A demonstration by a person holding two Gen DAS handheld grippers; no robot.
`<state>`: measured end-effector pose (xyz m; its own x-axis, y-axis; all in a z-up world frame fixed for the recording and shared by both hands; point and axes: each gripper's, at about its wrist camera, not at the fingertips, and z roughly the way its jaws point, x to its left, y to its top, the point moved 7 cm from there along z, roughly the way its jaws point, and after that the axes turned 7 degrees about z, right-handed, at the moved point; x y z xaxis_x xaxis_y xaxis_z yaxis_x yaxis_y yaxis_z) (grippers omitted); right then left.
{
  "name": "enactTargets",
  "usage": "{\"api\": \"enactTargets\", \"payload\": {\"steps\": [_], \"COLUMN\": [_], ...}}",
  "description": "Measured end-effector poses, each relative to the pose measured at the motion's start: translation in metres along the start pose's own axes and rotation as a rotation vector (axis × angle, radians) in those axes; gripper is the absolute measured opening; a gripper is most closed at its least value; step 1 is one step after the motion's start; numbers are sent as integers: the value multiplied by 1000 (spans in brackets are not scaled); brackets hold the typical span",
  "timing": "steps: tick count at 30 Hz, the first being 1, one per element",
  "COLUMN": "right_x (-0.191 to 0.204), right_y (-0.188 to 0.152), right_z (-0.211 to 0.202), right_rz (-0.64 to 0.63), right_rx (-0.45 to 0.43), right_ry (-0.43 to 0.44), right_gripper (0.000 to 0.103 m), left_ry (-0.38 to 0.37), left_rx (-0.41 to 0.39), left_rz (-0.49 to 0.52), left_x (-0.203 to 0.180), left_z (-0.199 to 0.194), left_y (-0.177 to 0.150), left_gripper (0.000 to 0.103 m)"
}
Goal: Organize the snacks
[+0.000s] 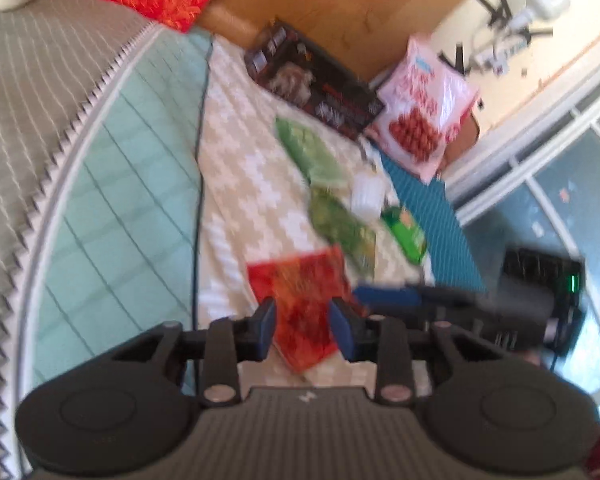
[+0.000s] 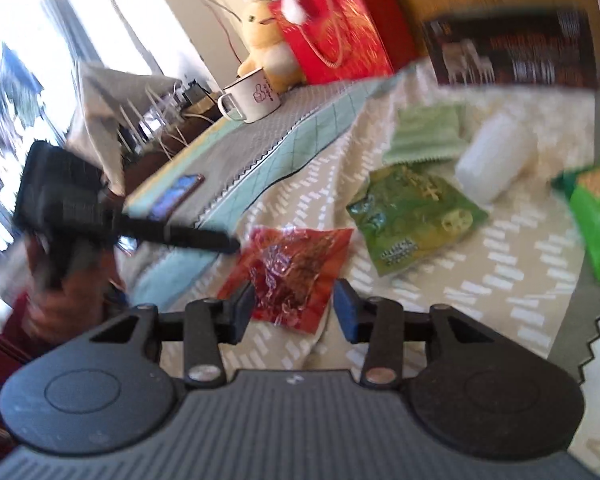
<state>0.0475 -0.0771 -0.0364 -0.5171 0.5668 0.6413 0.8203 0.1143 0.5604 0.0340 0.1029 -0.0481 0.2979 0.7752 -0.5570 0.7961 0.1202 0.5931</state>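
Observation:
A red snack packet [image 1: 304, 304] lies on the beige patterned cloth [image 1: 236, 184]. My left gripper [image 1: 302, 324] is open above it, fingers either side. The packet also shows in the right wrist view [image 2: 296, 268], with my right gripper [image 2: 294, 310] open just above its near edge. Beyond lie a dark green packet [image 1: 342, 228] [image 2: 414, 220], a pale green packet [image 1: 310, 152] [image 2: 428, 134], a bright green packet [image 1: 406, 234] [image 2: 598, 220], a white container [image 1: 366, 196] [image 2: 496, 158], a black box [image 1: 316, 78] [image 2: 512, 48] and a pink bag [image 1: 424, 104].
A red gift bag [image 2: 336, 28], a plush toy [image 2: 264, 44] and a white mug [image 2: 252, 98] stand at the back. A phone [image 2: 178, 194] lies on the grey cover. The other gripper's body [image 2: 60, 196] [image 1: 536, 304] shows in each view.

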Motion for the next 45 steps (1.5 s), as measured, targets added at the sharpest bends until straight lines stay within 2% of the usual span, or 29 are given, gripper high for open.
{"api": "enactTargets", "payload": {"steps": [3, 5, 6, 7, 9, 12, 13, 14, 15, 16, 17, 19, 21, 22, 23, 24, 25, 26, 31, 36, 41, 45], "right_x": [-4, -4, 0, 1, 6, 4, -2, -7, -13, -18, -23, -27, -25, -23, -22, -22, -21, -21, -13, -29, -69, -117], "right_y": [9, 11, 8, 7, 4, 1, 1, 3, 5, 7, 10, 16, 23, 27, 32, 39, 47, 55, 121, 200, 265, 286], "right_z": [13, 22, 27, 28, 25, 17, 12, 8, 3, -1, -5, -11, -15, -17, -18, -20, -22, -24, -47, -53, -47, -28], "right_rz": [79, 145, 143, 129, 104, 142, 175, 212, 260, 296, 327, 383, 421, 432, 434, 435, 437, 430, 300, 190, 135, 170], "right_rx": [12, 24, 36, 44, 23, 3, -9, -22, -37, -49, -62, -89, -108, -114, -128, -134, -141, -149, -215, -271, -312, -315], "right_ry": [72, 126, 123, 119, 114, 119, 129, 142, 167, 191, 213, 269, 336, 367, 369, 377, 386, 386, 331, 171, 12, -81], "right_gripper": [47, 45, 28, 21, 20, 20, 19, 19, 19, 19, 19, 19, 19, 18, 19, 19, 18, 18, 18, 20, 21, 21], "left_ry": [-5, -9, -1, -12, -31, -65, -72, -81, -102, -130, -148, -155, -170, -196, -214, -225, -218, -198, -156, -69, -1, 61], "left_rx": [-9, -6, -4, -4, -2, -2, -6, -12, -25, -33, -44, -61, -56, -54, -49, -44, -44, -59, -93, -112, -103, -64], "left_rz": [-4, -23, -27, -38, -69, -105, -110, -118, -127, -140, -146, -126, -110, -102, -90, -64, -31, 4, 127, 227, 241, 226], "left_x": [-1, 2, 4, 5, 11, 15, 16, 17, 17, 16, 13, 7, -1, -7, -13, -21, -29, -35, -59, -74, -69, -54], "left_z": [4, 7, 8, 8, 7, 9, 8, 7, 6, 5, 4, 5, 10, 12, 13, 14, 15, 14, 20, 58, 117, 166], "left_y": [1, 1, 2, 1, 0, 1, 3, 5, 8, 11, 15, 23, 30, 35, 40, 48, 56, 67, 130, 210, 268, 285], "left_gripper": [28, 14, 12, 12, 8, 9, 14, 32, 41, 59, 69, 73, 65, 56, 37, 28, 23, 22, 22, 24, 24, 21]}}
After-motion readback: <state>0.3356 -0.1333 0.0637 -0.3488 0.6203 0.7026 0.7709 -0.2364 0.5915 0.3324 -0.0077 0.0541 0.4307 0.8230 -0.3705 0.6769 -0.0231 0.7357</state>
